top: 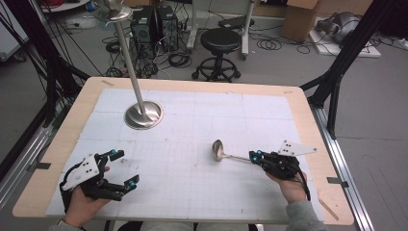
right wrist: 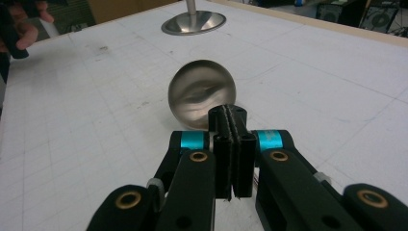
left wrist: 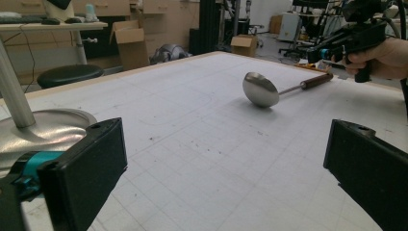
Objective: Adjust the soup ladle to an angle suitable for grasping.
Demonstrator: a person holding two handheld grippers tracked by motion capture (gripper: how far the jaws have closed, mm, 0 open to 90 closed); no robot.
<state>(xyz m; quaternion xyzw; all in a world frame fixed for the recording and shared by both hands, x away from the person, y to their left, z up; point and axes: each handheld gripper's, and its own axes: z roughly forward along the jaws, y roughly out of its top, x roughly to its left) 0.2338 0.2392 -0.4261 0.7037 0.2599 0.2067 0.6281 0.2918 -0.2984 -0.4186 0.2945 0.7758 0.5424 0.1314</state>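
A gridded white counter [top: 192, 144] fills a cluttered lab. The right gripper [top: 256, 155] has its fingers pinching the ladle [top: 219, 150] by the handle end, bowl resting mid-counter. Held so far back, the ladle may droop or twist when lifted. The left gripper [top: 120, 168] waits, fingers spread. The metal stand [top: 143, 114] is well apart, blocking nothing.

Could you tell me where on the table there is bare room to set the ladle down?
The white mat lies bare between the left claw and the ladle held in the right claw. The far right stretch, beyond the ladle and right of the stand's round base, is bare too. The base takes up the far left.
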